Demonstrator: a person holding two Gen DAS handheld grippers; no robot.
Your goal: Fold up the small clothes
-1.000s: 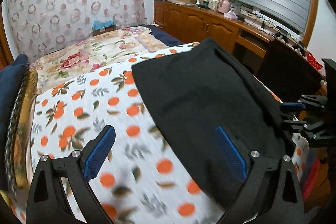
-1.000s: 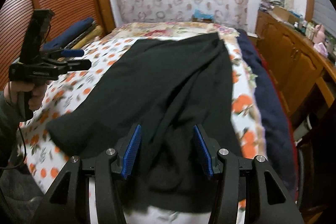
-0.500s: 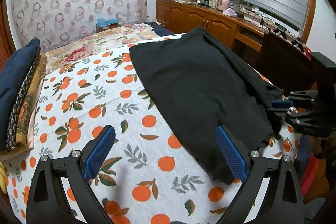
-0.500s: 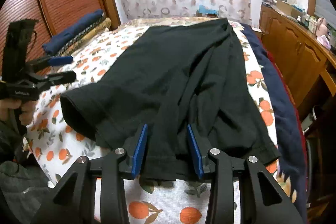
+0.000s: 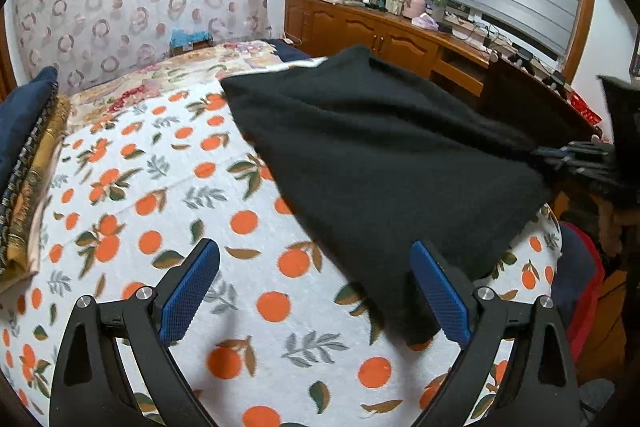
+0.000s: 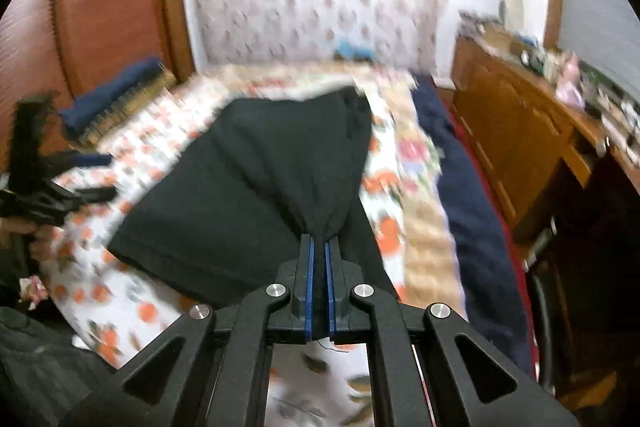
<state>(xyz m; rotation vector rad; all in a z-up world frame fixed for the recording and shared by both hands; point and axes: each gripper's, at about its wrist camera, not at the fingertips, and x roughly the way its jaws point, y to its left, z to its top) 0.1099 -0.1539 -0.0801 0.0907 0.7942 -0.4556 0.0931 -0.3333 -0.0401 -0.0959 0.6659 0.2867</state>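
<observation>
orange-print bed cover (image 5: 168,195), black garment (image 5: 380,155) on it, folded blankets (image 5: 28,155)

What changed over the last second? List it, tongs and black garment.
The right tongs have just been closing and now pinch the black garment at its near edge, bunching and pulling it. The left tongs stay open over the orange-print sheet, holding nothing.

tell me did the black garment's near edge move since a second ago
Yes. The right gripper, whose jaws have just been closing, is now clamped on the black garment; its near hem has bunched and lifted off the orange-print sheet it lay flat on.
</observation>
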